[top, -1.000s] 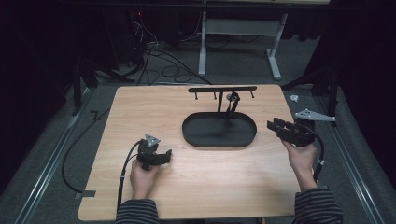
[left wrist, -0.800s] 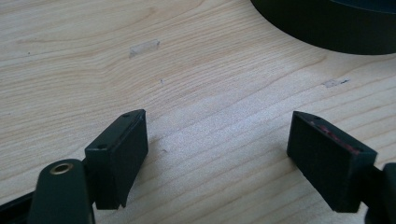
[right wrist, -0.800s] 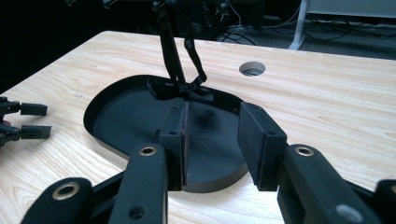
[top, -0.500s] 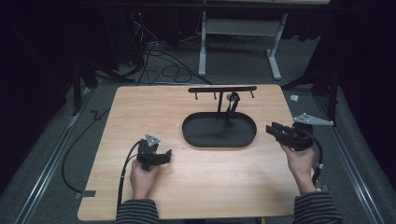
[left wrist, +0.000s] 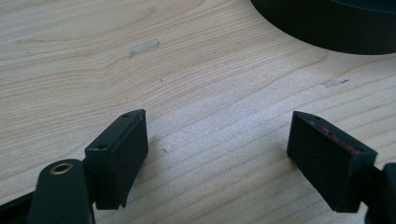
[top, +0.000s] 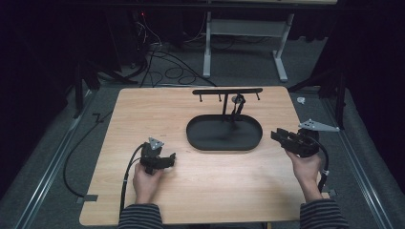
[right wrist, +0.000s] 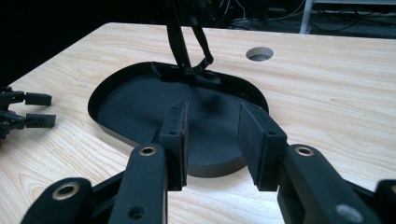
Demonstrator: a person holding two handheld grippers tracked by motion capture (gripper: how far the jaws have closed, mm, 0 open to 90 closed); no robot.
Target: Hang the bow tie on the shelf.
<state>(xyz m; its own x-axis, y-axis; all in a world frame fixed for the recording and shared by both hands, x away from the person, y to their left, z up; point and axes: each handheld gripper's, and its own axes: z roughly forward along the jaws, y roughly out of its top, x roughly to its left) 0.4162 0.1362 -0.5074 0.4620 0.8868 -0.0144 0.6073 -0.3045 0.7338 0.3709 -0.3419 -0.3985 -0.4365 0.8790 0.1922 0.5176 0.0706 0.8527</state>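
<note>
Right tool (top: 282, 137): held in the right hand (top: 305, 164) at the right edge of the surface (top: 143, 109), jaws partly apart with nothing between them, aimed at the oval black tray (top: 210, 143); in the right gripper view the tool (right wrist: 212, 135) looks straight over the tray's near rim (right wrist: 210, 168).

Left tool (top: 167, 160): held in the left hand (top: 145, 179), low over bare wood left of the tray, jaws wide apart and empty; in the left gripper view the tool (left wrist: 217, 154) sees wood grain and a corner of the tray wall (left wrist: 327, 28).

Tray: low-walled, mid-surface, nothing visible inside. A black T-shaped stand (top: 224, 98) rises from its far side, its crossbar carrying short pegs; a small dark item (top: 237, 101) hangs from one peg.

Step in hand, as judged: approach, with no contact made. The next move likely calls for carrying the right tool over the tray toward the stand and widening or aligning its jaws to the hanging item.

Hard to make out: the hanging item's identity; the stand's top is cut off in the right gripper view.
</note>
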